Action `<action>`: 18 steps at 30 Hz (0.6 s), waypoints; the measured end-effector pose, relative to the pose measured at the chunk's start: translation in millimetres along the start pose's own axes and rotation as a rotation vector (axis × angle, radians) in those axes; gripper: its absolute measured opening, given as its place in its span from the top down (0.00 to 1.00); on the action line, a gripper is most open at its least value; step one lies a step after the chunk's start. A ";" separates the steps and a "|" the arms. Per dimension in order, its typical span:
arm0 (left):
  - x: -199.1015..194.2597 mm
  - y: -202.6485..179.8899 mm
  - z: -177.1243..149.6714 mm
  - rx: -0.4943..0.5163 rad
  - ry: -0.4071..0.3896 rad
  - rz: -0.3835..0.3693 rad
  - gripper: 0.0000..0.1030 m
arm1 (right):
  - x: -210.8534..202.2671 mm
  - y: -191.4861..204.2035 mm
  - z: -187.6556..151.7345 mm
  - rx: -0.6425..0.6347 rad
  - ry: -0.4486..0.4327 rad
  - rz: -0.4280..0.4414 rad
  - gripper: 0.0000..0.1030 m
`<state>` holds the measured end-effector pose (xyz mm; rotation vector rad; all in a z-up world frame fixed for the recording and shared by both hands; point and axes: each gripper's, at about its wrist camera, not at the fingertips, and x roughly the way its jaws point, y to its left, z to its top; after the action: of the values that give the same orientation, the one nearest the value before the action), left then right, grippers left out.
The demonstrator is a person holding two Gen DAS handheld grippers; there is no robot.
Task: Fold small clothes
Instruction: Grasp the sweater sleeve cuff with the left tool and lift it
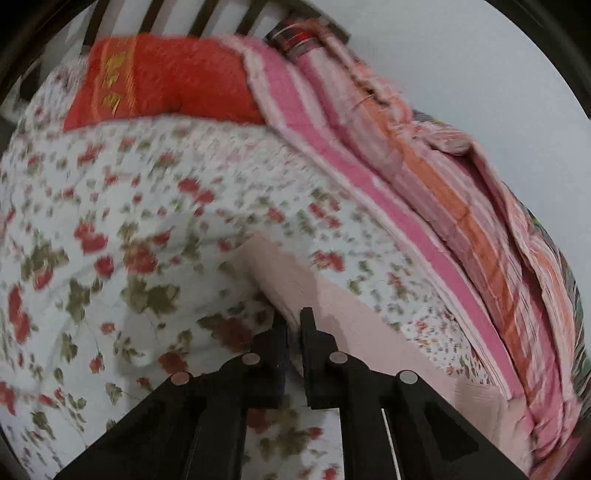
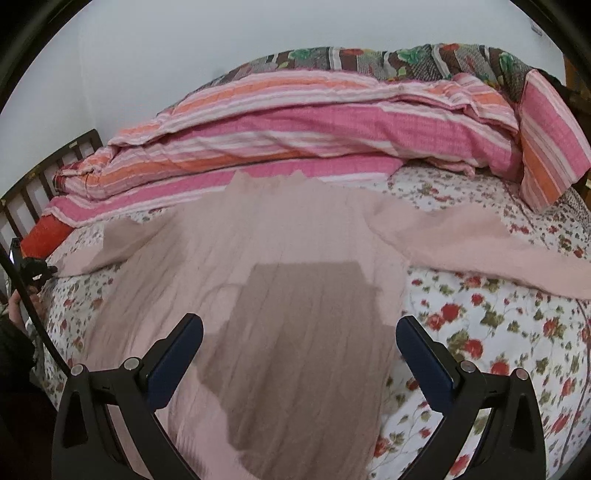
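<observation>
A pale pink ribbed long-sleeved top (image 2: pixel 280 236) lies spread on the floral bedsheet (image 2: pixel 480 314), one sleeve reaching left and the other (image 2: pixel 461 236) reaching right. In the left wrist view my left gripper (image 1: pixel 293 325) is shut on the edge of the pink sleeve (image 1: pixel 280 273), which runs out from between the close-set jaws. The same gripper (image 2: pixel 44 271) shows small at the far left of the right wrist view, at the left sleeve's end. My right gripper (image 2: pixel 299 325) hangs open over the top's lower body, its shadow on the cloth and nothing between its fingers.
A pink and orange striped quilt (image 2: pixel 295 125) is piled along the wall side of the bed, with a patterned blanket (image 2: pixel 406 59) behind it. A red towel (image 1: pixel 166 81) lies by the dark slatted headboard (image 1: pixel 207 14). A hand (image 2: pixel 14 306) shows at the left edge.
</observation>
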<state>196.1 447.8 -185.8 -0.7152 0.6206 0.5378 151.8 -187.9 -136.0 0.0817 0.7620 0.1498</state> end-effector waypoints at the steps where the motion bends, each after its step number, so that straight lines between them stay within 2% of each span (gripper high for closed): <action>1: -9.0 -12.6 0.6 0.031 -0.019 -0.015 0.93 | 0.1 -2.3 2.6 0.005 0.000 -0.003 0.01; 4: -28.6 -44.9 0.6 0.085 -0.038 -0.083 0.93 | -2.5 -11.0 7.6 0.019 0.000 -0.005 0.01; 9: -60.2 -133.4 -16.9 0.229 -0.047 -0.196 0.93 | -21.3 -32.5 12.1 0.043 -0.044 0.053 0.01; 11: -71.1 -172.2 -30.4 0.280 -0.041 -0.255 0.93 | -33.0 -43.0 13.4 0.034 -0.069 0.051 0.01; 15: -93.5 -256.0 -74.3 0.392 -0.025 -0.350 0.93 | -47.8 -67.7 12.6 0.056 -0.094 0.060 0.01; 18: -107.2 -325.9 -125.0 0.493 0.002 -0.411 0.93 | -53.8 -96.4 6.8 0.101 -0.102 0.086 0.01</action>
<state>288.4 123.0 -46.9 -0.3573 0.5587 -0.0034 128.3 -292.0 -106.8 0.2162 0.6642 0.1874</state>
